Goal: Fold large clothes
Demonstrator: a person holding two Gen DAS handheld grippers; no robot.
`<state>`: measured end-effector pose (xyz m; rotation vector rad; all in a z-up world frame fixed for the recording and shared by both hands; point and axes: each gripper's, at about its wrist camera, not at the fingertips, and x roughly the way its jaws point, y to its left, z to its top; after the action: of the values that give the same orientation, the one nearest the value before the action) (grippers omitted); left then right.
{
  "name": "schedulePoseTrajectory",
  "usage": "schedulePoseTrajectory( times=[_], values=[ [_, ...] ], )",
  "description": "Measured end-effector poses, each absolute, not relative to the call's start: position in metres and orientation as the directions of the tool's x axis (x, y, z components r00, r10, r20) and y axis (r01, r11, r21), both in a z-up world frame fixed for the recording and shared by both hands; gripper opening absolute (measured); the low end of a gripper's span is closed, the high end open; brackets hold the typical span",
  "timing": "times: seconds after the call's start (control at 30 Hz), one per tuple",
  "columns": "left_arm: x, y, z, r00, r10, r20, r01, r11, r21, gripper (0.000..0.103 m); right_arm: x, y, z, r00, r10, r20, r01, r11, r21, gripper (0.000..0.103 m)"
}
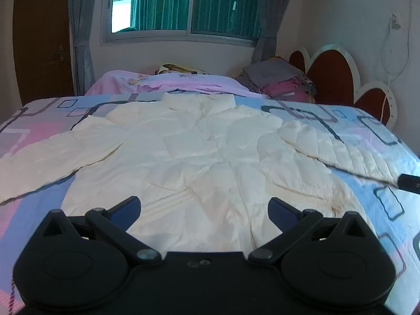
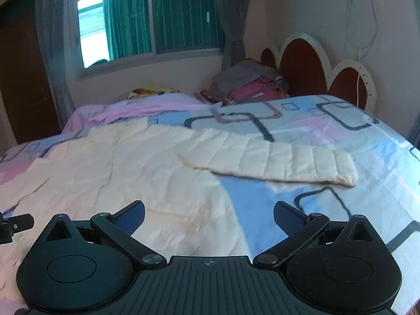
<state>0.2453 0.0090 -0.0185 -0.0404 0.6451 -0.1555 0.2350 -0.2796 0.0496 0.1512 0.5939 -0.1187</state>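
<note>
A cream quilted jacket (image 1: 194, 155) lies flat on the bed, collar toward the window, both sleeves spread out to the sides. My left gripper (image 1: 204, 206) hovers open over the jacket's near hem with nothing between its fingers. In the right wrist view the jacket (image 2: 126, 168) fills the left half, and its right sleeve (image 2: 273, 160) stretches out across the bedspread. My right gripper (image 2: 209, 211) is open above the jacket's lower right edge, empty. A black tip of the right gripper (image 1: 409, 182) shows at the right edge of the left wrist view.
The bed carries a blue, pink and purple patterned bedspread (image 1: 367, 141). A pink blanket (image 1: 168, 84) and a pile of folded clothes (image 1: 281, 81) lie at its far side. A scalloped red headboard (image 1: 333, 76) stands on the right, a window with curtains (image 1: 183, 2) behind.
</note>
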Motion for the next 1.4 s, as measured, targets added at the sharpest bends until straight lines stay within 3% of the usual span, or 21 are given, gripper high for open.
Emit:
schedulePoseTrajectory(
  times=[0.07,0.17,0.3,0.43,0.6,0.67,1.0,1.2,1.23,1.27,1.33,1.4],
  values=[
    [0.250,0.011,-0.016,0.810,-0.199,-0.552,0.135,0.979,-0.156,0.102,0.241,-0.293,0.049,0.822,-0.083,-0.564,0.177,0.977,0.114,0.103],
    [0.260,-0.001,-0.016,0.840,-0.165,-0.517,0.113,0.985,-0.130,0.103,0.252,-0.318,0.044,0.818,-0.114,-0.564,0.217,0.969,0.119,0.103],
    [0.284,-0.020,-0.025,0.835,-0.106,-0.540,0.076,0.994,-0.078,0.103,0.273,-0.359,0.033,0.812,-0.144,-0.566,0.275,0.949,0.153,0.103],
    [0.302,-0.035,-0.029,0.824,-0.136,-0.550,0.080,0.989,-0.125,0.102,0.292,-0.407,0.022,0.808,-0.189,-0.557,0.353,0.914,0.202,0.102],
    [0.328,-0.061,-0.044,0.793,-0.133,-0.595,0.069,0.989,-0.130,0.087,0.314,-0.462,0.001,0.794,-0.221,-0.566,0.425,0.868,0.258,0.102],
    [0.336,-0.073,-0.050,0.785,-0.142,-0.603,0.078,0.988,-0.130,0.087,0.322,-0.482,-0.009,0.783,-0.223,-0.581,0.453,0.845,0.286,0.059],
    [0.362,-0.119,-0.057,0.765,-0.127,-0.631,0.122,0.991,-0.052,0.097,0.347,-0.554,-0.074,0.761,-0.105,-0.640,0.539,0.652,0.534,0.058],
    [0.370,-0.126,-0.056,0.760,-0.101,-0.642,0.098,0.994,-0.040,0.098,0.342,-0.588,-0.089,0.813,-0.096,-0.575,0.539,0.498,0.680,0.057],
    [0.371,-0.127,-0.056,0.760,-0.097,-0.643,0.093,0.995,-0.039,0.098,0.343,-0.588,-0.088,0.807,-0.106,-0.581,0.547,0.502,0.670,0.051],
    [0.371,-0.127,-0.056,0.761,-0.091,-0.643,0.087,0.996,-0.037,0.098,0.345,-0.589,-0.086,0.794,-0.120,-0.596,0.564,0.512,0.648,0.037],
    [0.373,-0.126,-0.055,0.765,-0.062,-0.641,0.067,0.998,-0.017,0.098,0.347,-0.591,-0.087,0.779,-0.129,-0.614,0.580,0.521,0.626,0.018],
    [0.374,-0.123,-0.054,0.766,-0.025,-0.642,0.039,0.999,0.009,0.099,0.348,-0.591,-0.085,0.768,-0.139,-0.625,0.591,0.529,0.609,0.013]
  ],
)
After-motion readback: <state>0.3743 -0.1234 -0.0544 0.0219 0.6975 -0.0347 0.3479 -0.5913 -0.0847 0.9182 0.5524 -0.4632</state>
